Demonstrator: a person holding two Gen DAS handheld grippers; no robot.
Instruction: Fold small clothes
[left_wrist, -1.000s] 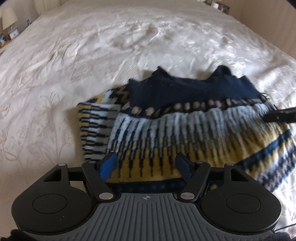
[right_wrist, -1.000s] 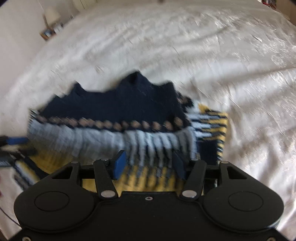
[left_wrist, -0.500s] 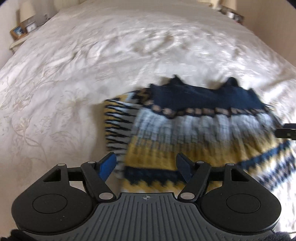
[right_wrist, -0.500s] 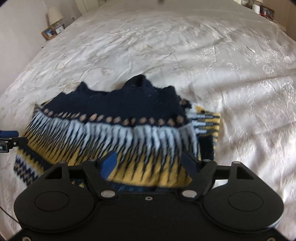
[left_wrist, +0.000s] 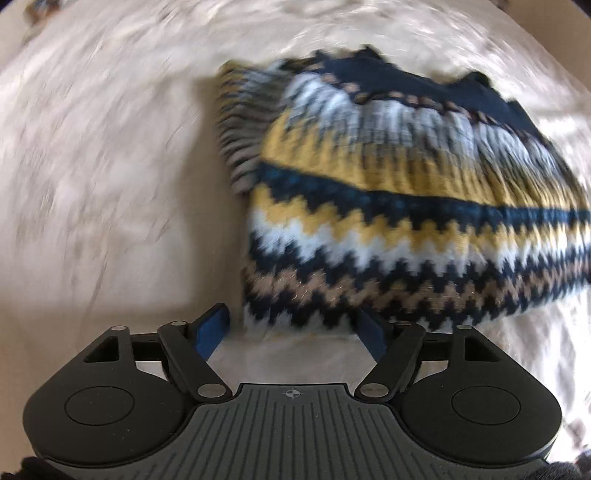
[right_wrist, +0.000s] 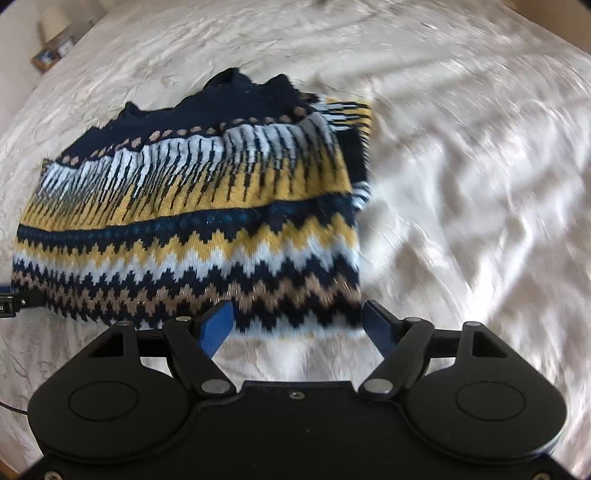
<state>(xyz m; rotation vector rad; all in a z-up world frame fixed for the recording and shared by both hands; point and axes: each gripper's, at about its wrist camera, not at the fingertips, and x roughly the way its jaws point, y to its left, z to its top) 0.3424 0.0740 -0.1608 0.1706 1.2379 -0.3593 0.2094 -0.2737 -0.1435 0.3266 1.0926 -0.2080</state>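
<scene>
Sweater (right_wrist: 192, 221) lies on bed (right_wrist: 461, 166), sleeve tucked under side. Left gripper (left_wrist: 293, 330) and right gripper (right_wrist: 299, 325) at hem, fingers apart, empty. Bottom-up fold likely remains.

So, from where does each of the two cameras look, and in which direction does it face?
Left wrist: sits on the left gripper, looks forward along its open blue fingers at the near left corner of the patterned sweater on the white bedspread; image blurred.
Right wrist: sits on the right gripper, also open, faces the sweater's near right corner; a dark gripper tip shows at the left edge.
Shared: the same sweater and bedspread.
</scene>
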